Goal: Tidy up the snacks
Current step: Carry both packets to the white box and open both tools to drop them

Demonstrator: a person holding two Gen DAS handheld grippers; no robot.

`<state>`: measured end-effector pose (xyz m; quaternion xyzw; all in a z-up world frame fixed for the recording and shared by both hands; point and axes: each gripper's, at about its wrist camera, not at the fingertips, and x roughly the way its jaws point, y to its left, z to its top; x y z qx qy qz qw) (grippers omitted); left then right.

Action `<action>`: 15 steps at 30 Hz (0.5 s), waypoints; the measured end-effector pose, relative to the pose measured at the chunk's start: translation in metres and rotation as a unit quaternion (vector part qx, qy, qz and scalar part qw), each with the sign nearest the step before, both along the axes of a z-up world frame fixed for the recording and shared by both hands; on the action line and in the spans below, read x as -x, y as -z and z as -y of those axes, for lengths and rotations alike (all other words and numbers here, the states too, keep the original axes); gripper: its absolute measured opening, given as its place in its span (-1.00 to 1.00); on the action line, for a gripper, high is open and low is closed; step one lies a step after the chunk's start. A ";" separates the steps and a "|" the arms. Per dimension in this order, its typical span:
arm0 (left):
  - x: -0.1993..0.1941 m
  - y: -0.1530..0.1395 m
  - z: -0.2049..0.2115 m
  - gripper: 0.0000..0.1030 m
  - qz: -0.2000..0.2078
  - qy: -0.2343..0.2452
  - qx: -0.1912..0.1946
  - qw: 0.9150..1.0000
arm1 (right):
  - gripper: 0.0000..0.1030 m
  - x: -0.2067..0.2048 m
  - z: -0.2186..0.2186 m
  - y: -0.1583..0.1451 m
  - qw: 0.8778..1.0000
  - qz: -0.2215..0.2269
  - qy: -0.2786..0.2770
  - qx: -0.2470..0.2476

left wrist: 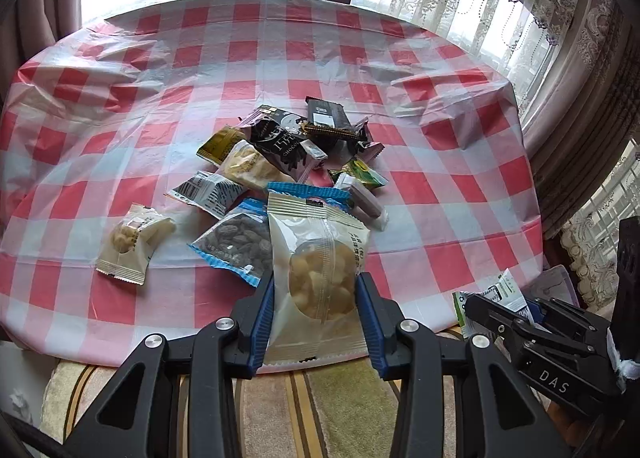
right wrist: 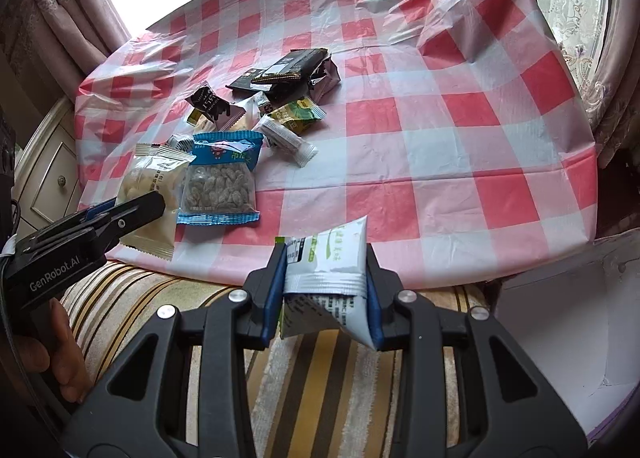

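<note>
My left gripper [left wrist: 315, 290] is shut on a cream snack packet with a clear window [left wrist: 316, 258], held above the table's near edge; the packet shows in the right wrist view [right wrist: 150, 193] too. My right gripper [right wrist: 326, 282] is shut on a crumpled white-and-green packet [right wrist: 328, 270], held over the striped cushion just off the table edge; it appears at the right of the left wrist view [left wrist: 496, 294]. A pile of several snacks [left wrist: 280, 153] lies mid-table, with a blue seed packet [right wrist: 218, 181] nearest and another cream packet [left wrist: 132, 242] apart to the left.
The table wears a red-and-white checked plastic cloth [right wrist: 440, 129], wrinkled at its far corners. A striped cushion [right wrist: 312, 370] lies below the near edge. A white container [right wrist: 560, 330] sits at lower right. A white cabinet [right wrist: 52, 177] stands left; curtains [left wrist: 560, 57] hang behind.
</note>
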<state>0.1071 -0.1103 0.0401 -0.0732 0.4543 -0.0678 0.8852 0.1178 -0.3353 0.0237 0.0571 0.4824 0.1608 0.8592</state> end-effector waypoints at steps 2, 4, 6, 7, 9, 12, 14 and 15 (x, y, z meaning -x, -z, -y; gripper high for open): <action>0.001 -0.002 0.014 -0.20 -0.002 0.018 0.010 1.000 | -0.25 0.004 0.013 0.000 1.000 0.000 0.011 0.001; 0.003 -0.003 0.031 -0.20 -0.004 0.038 0.014 0.999 | -0.25 0.006 0.028 0.001 1.000 -0.001 0.025 -0.001; 0.005 -0.003 0.049 -0.20 -0.007 0.060 0.020 0.998 | -0.25 0.010 0.044 0.001 0.999 -0.001 0.040 -0.002; 0.006 -0.004 0.057 -0.20 -0.008 0.070 0.021 0.997 | -0.25 0.012 0.052 0.001 0.999 -0.001 0.048 -0.002; 0.007 -0.004 0.074 -0.20 -0.011 0.090 0.027 0.995 | -0.25 0.016 0.067 0.002 0.998 -0.001 0.064 0.000; 0.009 -0.003 0.099 -0.20 -0.018 0.120 0.034 0.992 | -0.25 0.024 0.092 0.006 0.996 -0.005 0.092 0.002; 0.011 -0.002 0.116 -0.20 -0.023 0.140 0.039 0.989 | -0.25 0.030 0.109 0.009 0.994 -0.008 0.111 0.005; 0.012 -0.002 0.124 -0.20 -0.025 0.151 0.039 0.987 | -0.25 0.032 0.117 0.011 0.993 -0.010 0.120 0.006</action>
